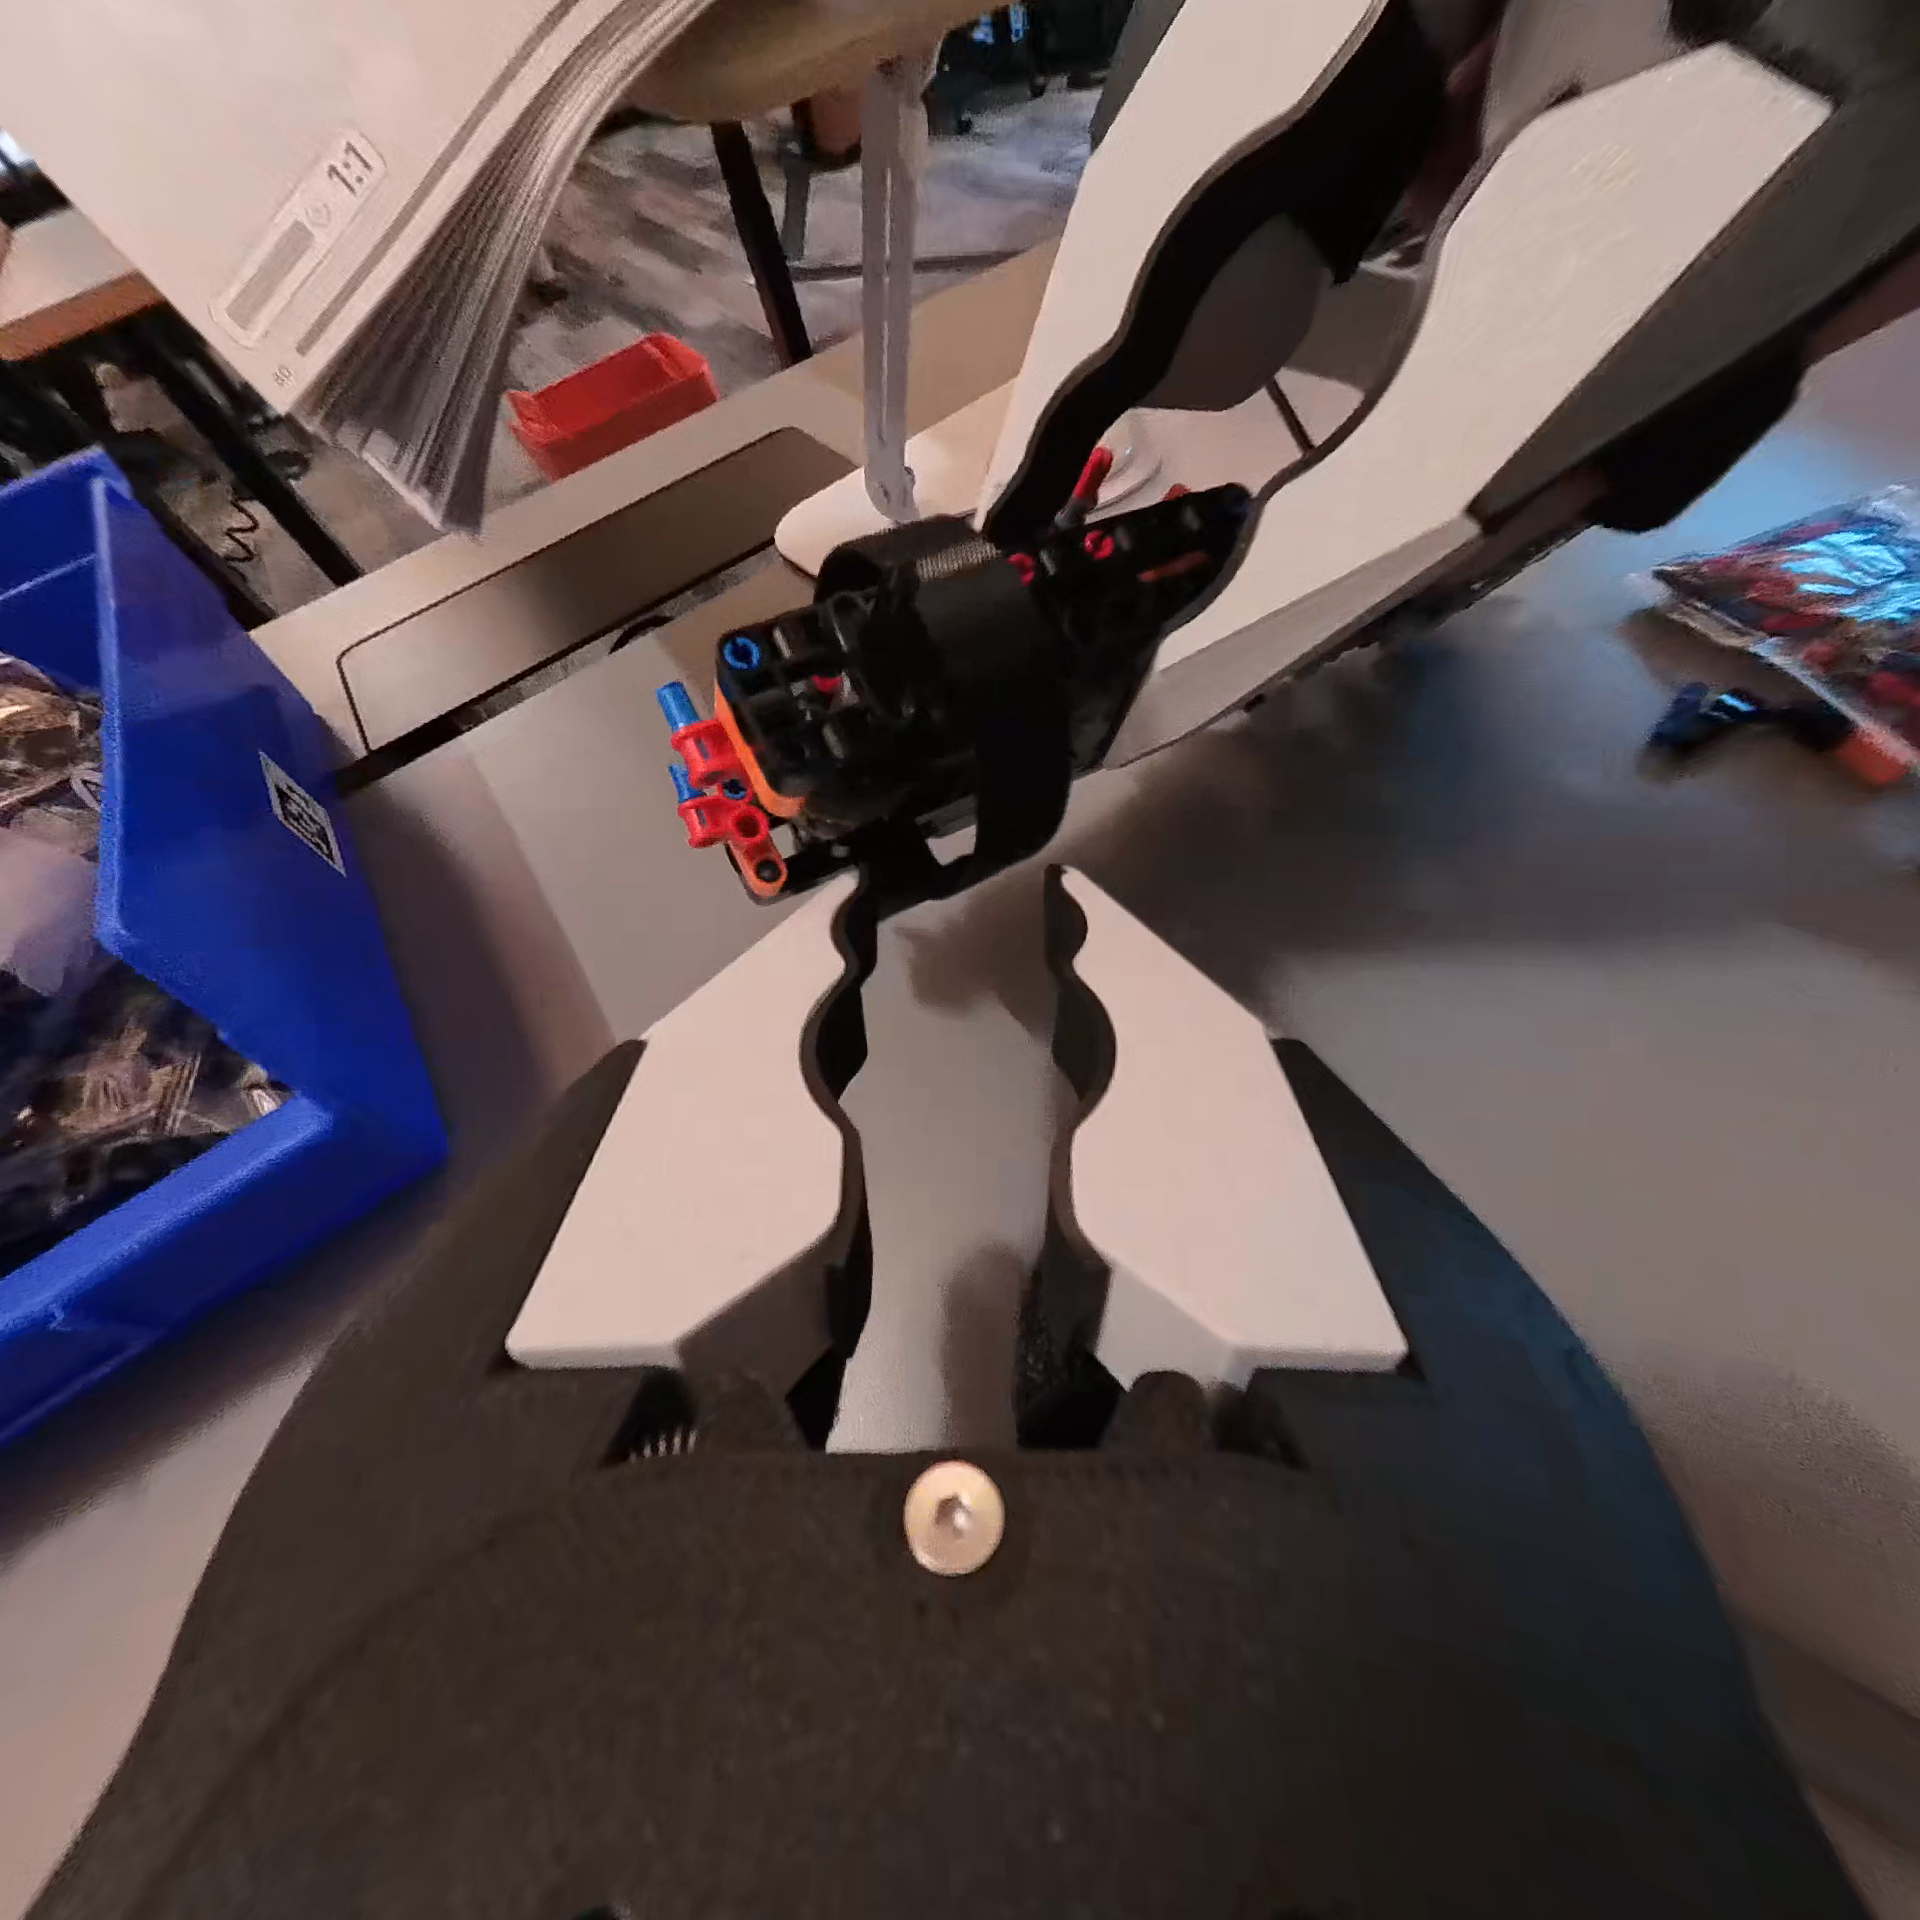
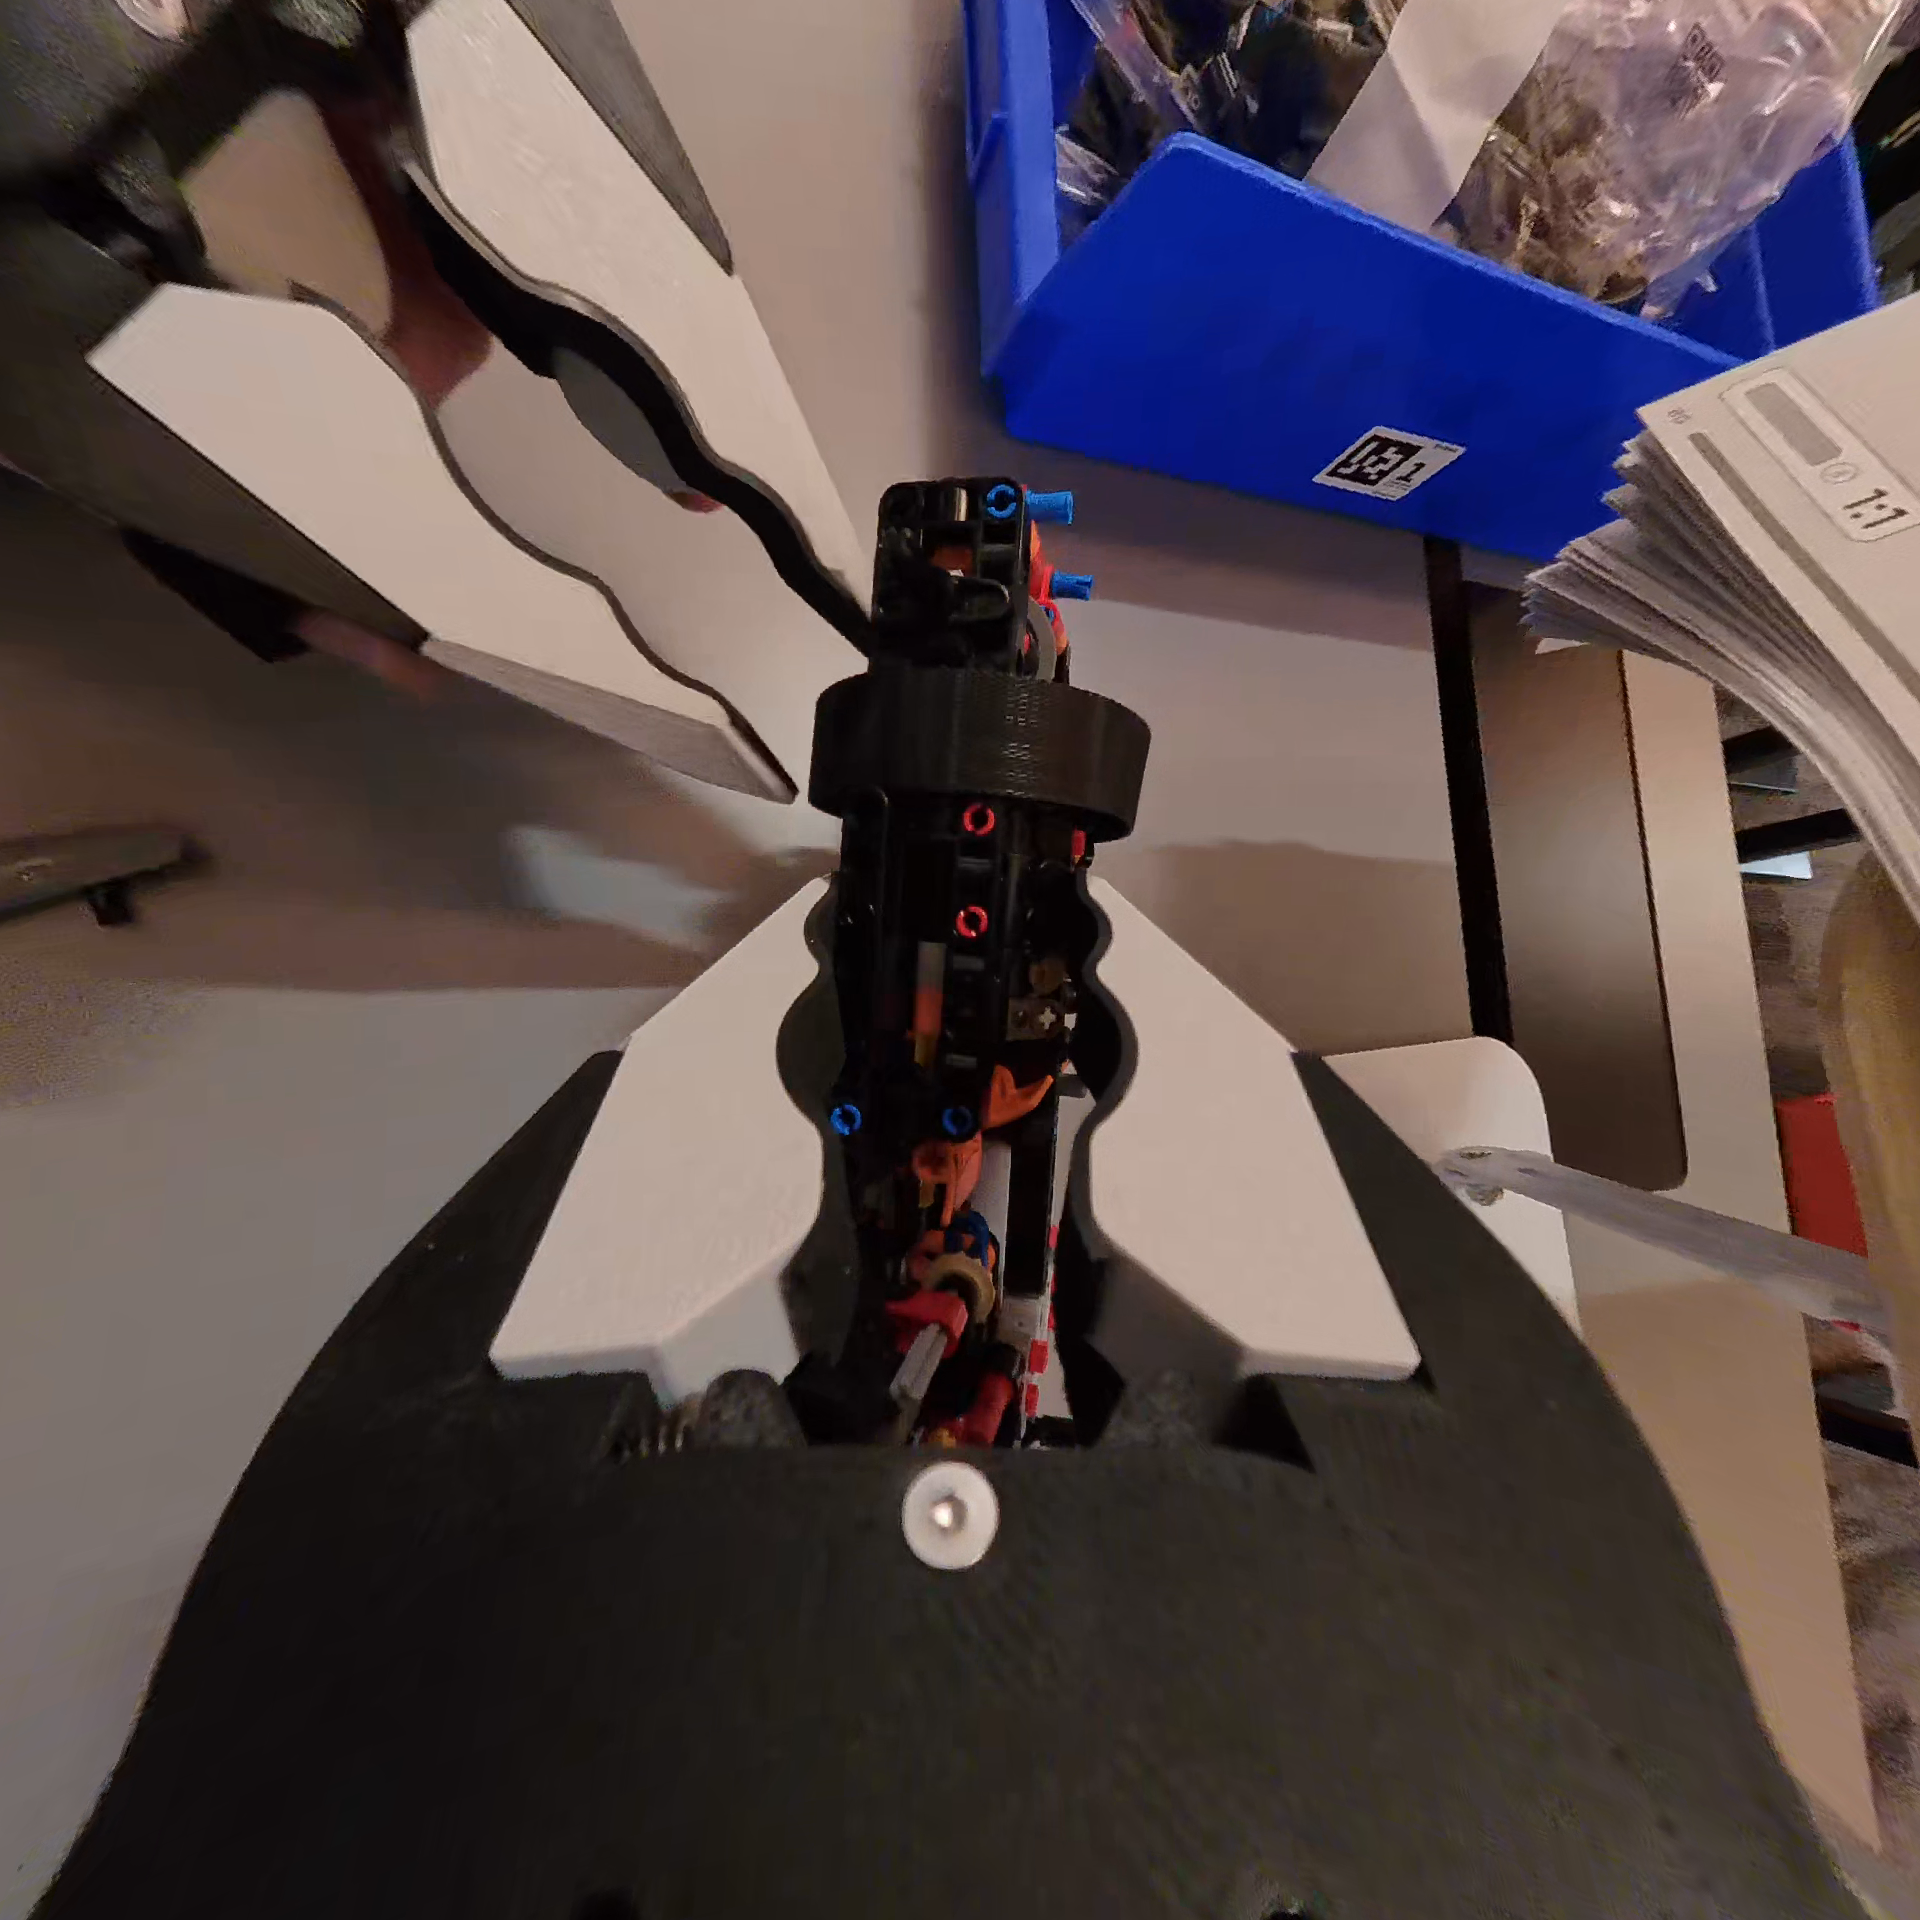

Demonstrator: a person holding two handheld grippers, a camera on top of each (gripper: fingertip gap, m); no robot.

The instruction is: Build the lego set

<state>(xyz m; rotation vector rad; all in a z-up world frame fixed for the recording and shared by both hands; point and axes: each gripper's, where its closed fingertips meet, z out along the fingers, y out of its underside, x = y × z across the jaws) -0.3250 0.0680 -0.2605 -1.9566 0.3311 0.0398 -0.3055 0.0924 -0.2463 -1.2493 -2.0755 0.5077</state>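
Observation:
The lego assembly (image 2: 961,997) is a long black build with red and blue pins and orange parts. A black ring (image 2: 982,748) sits around it near its far end. My right gripper (image 2: 956,894) is shut on the assembly and holds it above the table. In the left wrist view the assembly (image 1: 831,707) hangs in the right gripper (image 1: 1049,634), which comes in from the upper right. My left gripper (image 1: 961,894) is open, its tips just under the ring (image 1: 966,665). In the right wrist view the left gripper (image 2: 826,717) reaches in from the upper left, tips at the ring's edge.
A blue bin (image 1: 260,883) with bagged parts stands on the left; it also shows in the right wrist view (image 2: 1299,343). A thick instruction booklet (image 2: 1766,540) overhangs the table. A red tray (image 1: 613,400), a white stand (image 1: 894,312) and a bag of parts (image 1: 1808,613) lie farther off. One gripper's finger ends stand about 4 centimetres off the other's.

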